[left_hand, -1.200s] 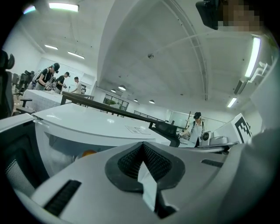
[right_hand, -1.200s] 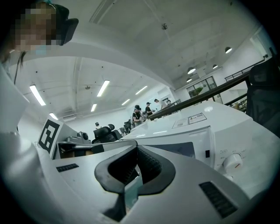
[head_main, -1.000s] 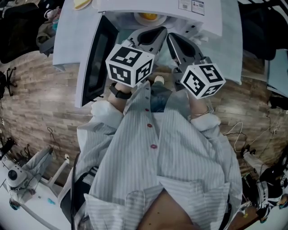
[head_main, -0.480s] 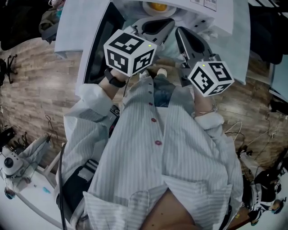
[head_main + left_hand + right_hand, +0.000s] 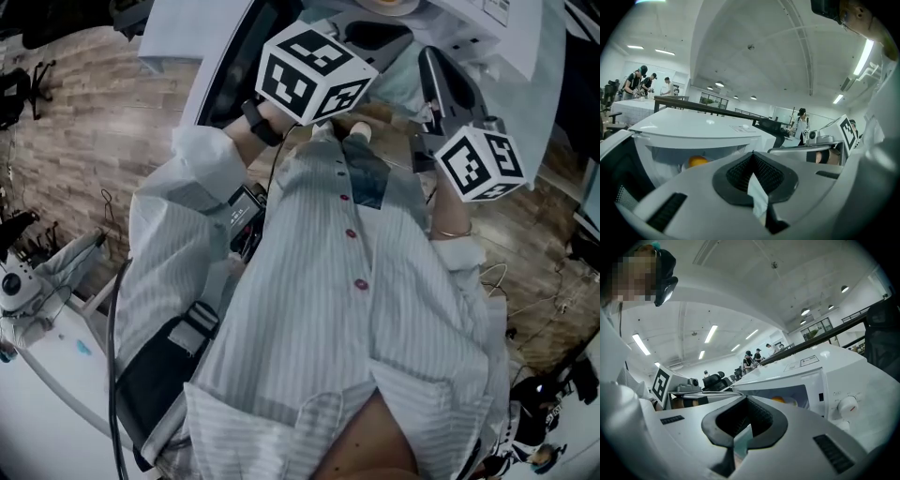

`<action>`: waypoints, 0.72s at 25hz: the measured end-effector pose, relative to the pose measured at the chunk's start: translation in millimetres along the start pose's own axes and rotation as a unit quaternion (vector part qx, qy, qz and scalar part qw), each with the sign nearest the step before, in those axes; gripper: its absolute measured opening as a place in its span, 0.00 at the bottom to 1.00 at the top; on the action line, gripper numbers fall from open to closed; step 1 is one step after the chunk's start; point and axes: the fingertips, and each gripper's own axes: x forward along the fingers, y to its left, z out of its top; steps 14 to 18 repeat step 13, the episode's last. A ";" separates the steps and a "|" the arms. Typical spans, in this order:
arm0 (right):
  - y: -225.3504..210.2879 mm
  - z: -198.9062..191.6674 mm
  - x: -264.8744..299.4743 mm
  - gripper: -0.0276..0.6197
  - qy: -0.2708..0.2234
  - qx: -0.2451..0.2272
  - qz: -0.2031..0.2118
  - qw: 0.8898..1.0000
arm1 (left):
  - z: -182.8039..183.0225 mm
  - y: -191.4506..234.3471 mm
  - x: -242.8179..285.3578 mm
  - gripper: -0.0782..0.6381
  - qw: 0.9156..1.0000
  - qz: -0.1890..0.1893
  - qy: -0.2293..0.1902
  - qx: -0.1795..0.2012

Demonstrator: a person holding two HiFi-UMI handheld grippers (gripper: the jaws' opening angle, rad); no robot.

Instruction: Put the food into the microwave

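microwave: white box microwave (image 5: 698, 127), straight ahead of both grippers, cavity facing them
door: dark-windowed microwave door (image 5: 230, 66) swung open on the left side, nearer the left gripper
left gripper: grey two-jaw left gripper (image 5: 753, 153), jaws together, nothing between them
right gripper: grey two-jaw right gripper (image 5: 746, 397), jaws together, nothing held
plate: pale round plate (image 5: 792, 402) under the food, mostly hidden
food: round orange-yellow food (image 5: 697, 161), already inside the cavity, beyond both sets of jaw tips
key relation: food sits ahead, left of the left gripper's line and right of the right gripper's line, so between them; no clear long axis; neither hand clearly nearer
likely next: shutting the door, left side
counts: 1 microwave, 1 door, 2 grippers, 1 plate, 1 food item
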 end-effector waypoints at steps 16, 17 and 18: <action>-1.5 -2.3 -3.6 0.09 0.001 0.003 0.012 1.000 | -3.1 -3.7 7.2 0.12 1.000 0.007 0.005 -0.009; -1.5 -2.3 -3.6 0.09 0.001 0.003 0.012 1.000 | -3.1 -3.7 7.2 0.12 1.000 0.007 0.005 -0.009; -1.5 -2.3 -3.6 0.09 0.001 0.003 0.012 1.000 | -3.1 -3.7 7.2 0.12 1.000 0.007 0.005 -0.009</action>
